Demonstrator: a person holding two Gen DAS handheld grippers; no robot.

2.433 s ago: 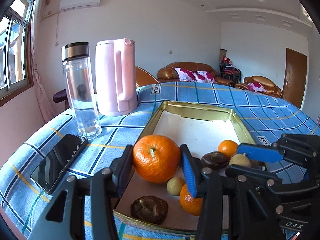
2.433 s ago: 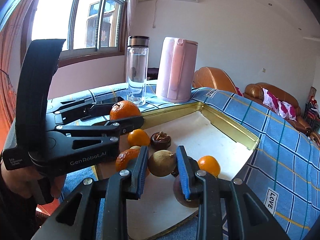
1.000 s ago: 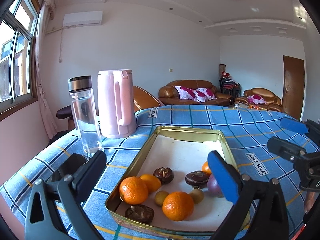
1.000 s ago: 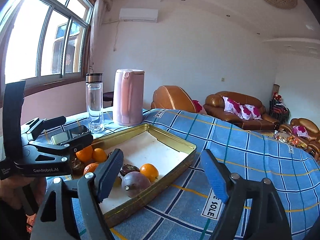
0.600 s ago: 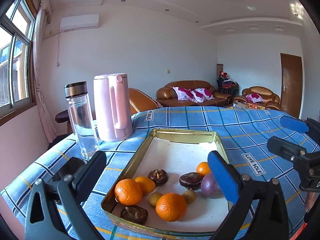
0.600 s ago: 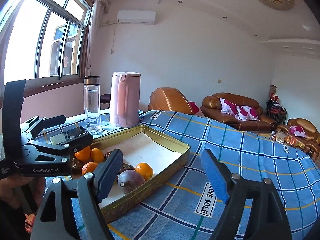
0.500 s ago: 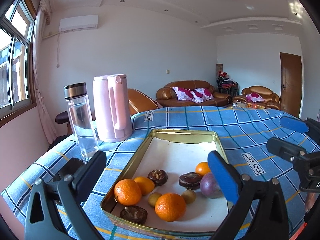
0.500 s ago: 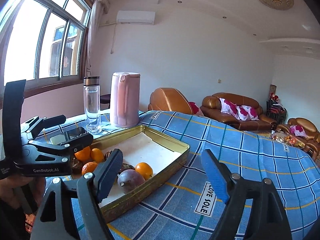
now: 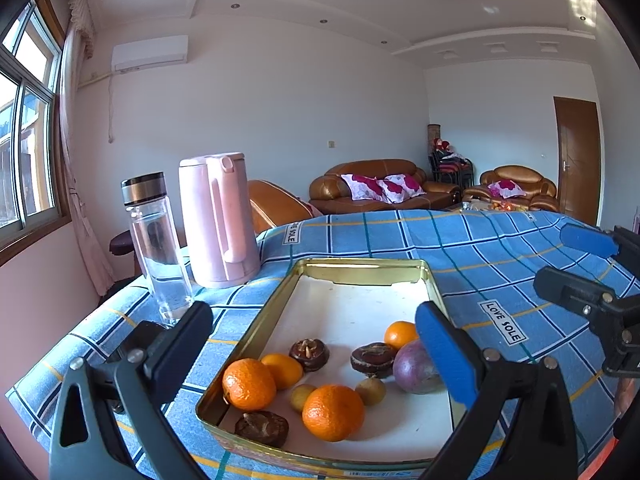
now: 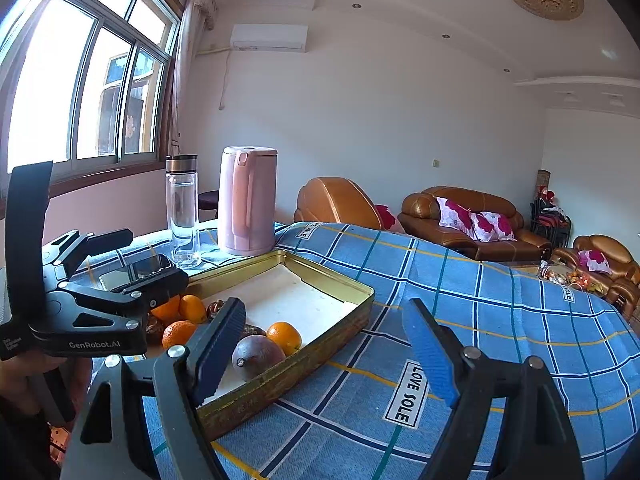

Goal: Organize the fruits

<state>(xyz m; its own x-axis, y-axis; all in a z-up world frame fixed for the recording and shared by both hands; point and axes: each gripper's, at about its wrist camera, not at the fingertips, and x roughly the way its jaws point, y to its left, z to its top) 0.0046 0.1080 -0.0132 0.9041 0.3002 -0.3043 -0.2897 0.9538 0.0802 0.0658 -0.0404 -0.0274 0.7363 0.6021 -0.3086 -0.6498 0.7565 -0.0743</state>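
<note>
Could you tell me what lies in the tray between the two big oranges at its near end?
In the left wrist view, a small yellow-brown round fruit sits between the left orange and the right orange, in the gold tray.

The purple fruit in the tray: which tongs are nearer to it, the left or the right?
Right, though only slightly. The purple fruit lies just beyond the right tongs, beside their left pad. The left tongs frame the whole tray, with the fruit near their right pad.
</note>
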